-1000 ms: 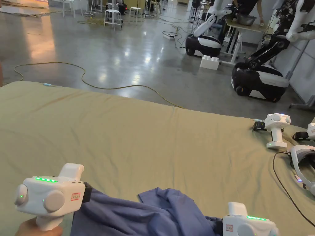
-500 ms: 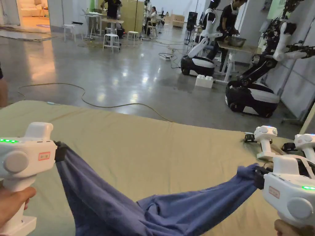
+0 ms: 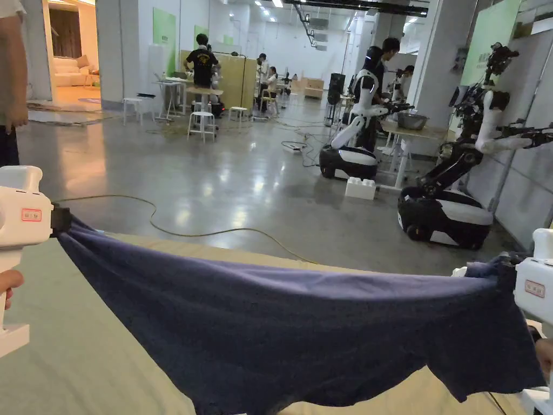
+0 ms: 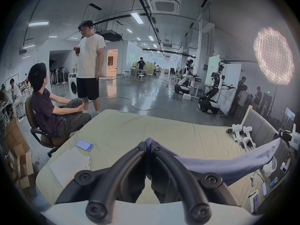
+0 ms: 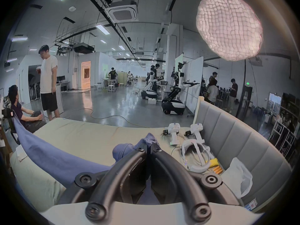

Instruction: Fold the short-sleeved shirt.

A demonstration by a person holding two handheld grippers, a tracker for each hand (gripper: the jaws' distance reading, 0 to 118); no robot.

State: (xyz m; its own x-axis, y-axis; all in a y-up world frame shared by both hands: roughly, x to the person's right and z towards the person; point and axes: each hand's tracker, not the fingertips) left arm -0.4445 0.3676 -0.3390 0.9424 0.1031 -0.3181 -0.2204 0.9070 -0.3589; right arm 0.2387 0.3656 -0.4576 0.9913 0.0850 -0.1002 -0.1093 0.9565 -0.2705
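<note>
Spare grippers (image 5: pixel 174 135); headset (image 5: pixel 195 155) beyond stretched shirt (image 3: pixel 302 335)

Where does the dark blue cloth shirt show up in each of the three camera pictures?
Head view: the dark blue cloth shirt stretches across the lower half, from side to side.
Left gripper view: it runs from the jaws at bottom centre out to the right.
Right gripper view: it runs from the jaws out to the left.
Shared landmark: the black-and-white wheeled robot base on the floor.

Bright indoor light from ceiling strips (image 4: pixel 136 18) and softbox (image 5: pixel 228 26); glare on glossy floor (image 3: pixel 232 183); gripper views fisheye-warped, dark vignetted corners; slightly hazy.
</note>
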